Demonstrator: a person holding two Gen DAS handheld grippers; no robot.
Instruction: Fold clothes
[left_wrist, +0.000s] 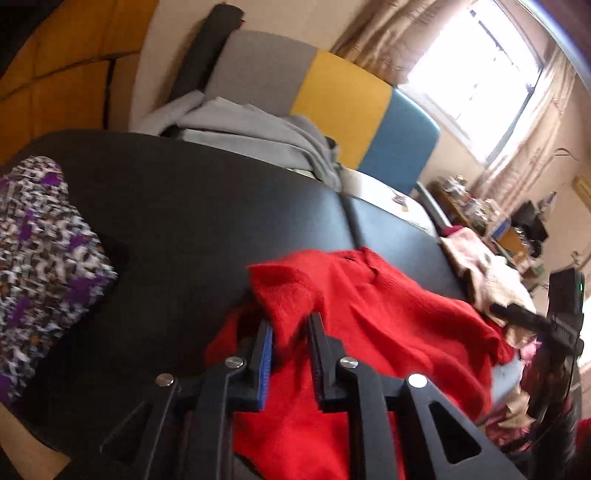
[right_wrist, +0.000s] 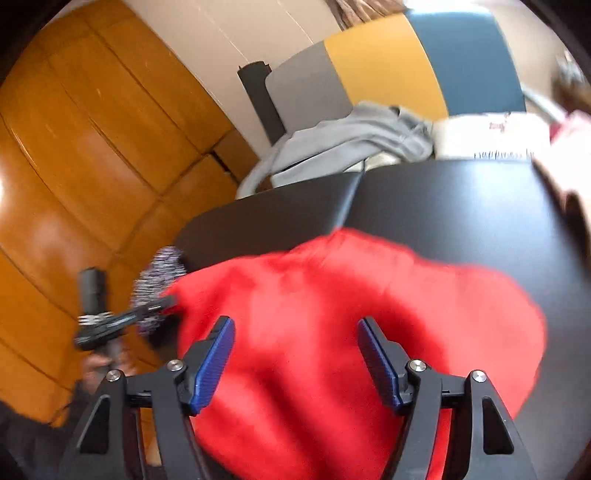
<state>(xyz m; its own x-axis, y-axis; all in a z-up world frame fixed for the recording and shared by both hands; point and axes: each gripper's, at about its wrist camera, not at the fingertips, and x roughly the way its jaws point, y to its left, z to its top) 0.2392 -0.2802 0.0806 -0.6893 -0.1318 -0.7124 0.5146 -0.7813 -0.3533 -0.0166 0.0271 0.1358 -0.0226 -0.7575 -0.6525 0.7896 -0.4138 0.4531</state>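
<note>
A red fuzzy sweater (left_wrist: 369, 325) lies crumpled on the black table (left_wrist: 184, 221). My left gripper (left_wrist: 291, 325) is shut on a fold of the red sweater, which bunches up between its blue pads. In the right wrist view the same red sweater (right_wrist: 332, 314) spreads over the black table (right_wrist: 461, 206). My right gripper (right_wrist: 295, 328) is open, its jaws wide apart just above the sweater. The left gripper (right_wrist: 162, 306) shows at the sweater's left edge in that view. The right gripper's body (left_wrist: 554, 325) shows at the right in the left wrist view.
A purple, black and white patterned garment (left_wrist: 40, 266) lies at the table's left end. A grey garment (left_wrist: 258, 129) lies beyond the far edge against a grey, yellow and blue backrest (left_wrist: 343, 107). Pink and beige clothes (left_wrist: 480, 269) lie at the right. Wooden cabinets (right_wrist: 92, 147) stand left.
</note>
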